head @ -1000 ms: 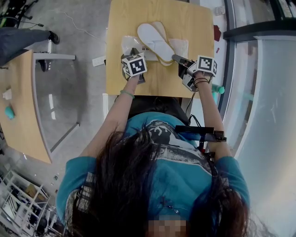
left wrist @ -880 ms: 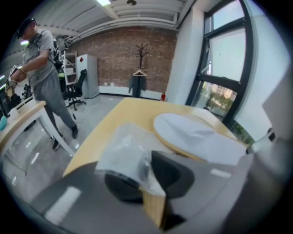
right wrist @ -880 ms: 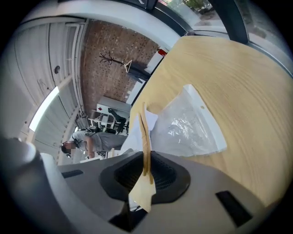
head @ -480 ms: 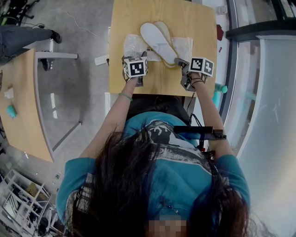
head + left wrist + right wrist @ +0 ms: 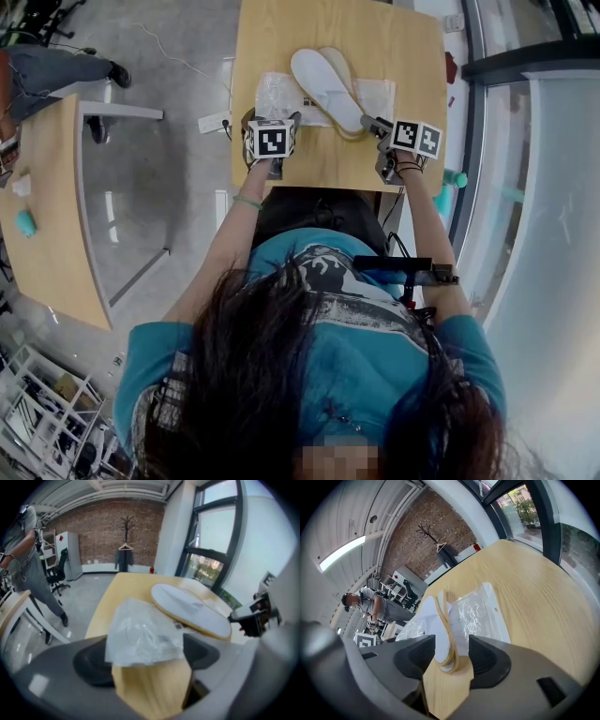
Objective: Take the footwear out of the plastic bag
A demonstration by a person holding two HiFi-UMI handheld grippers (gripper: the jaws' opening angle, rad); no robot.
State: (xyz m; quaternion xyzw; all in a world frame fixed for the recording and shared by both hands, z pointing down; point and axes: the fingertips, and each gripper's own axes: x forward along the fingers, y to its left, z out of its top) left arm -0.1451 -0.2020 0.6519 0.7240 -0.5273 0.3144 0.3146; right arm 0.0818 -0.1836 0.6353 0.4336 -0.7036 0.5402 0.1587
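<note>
While the jaws of both grippers are opening, the pair of slippers (image 5: 326,86) lies stacked on the wooden table (image 5: 375,28), resting across the plastic bag (image 5: 277,94). The pair's long axis runs on a diagonal, from the far left towards the table's near right corner. Its near end sits between the parted jaws of the right gripper (image 5: 372,124), released, with the pads not pressing on it. Which end is the toe cannot be told.

The slippers are flat, long ovals with a smooth white upper face and a thin tan sole edge (image 5: 440,630). The bag is clear, crinkled film (image 5: 480,613), flat on the right and bunched on the left. Its bunched corner (image 5: 143,632) lies loose between the wide-spread jaws of the left gripper (image 5: 150,658), close to the table's near edge. The table top is pale wood with a fine straight grain.
</note>
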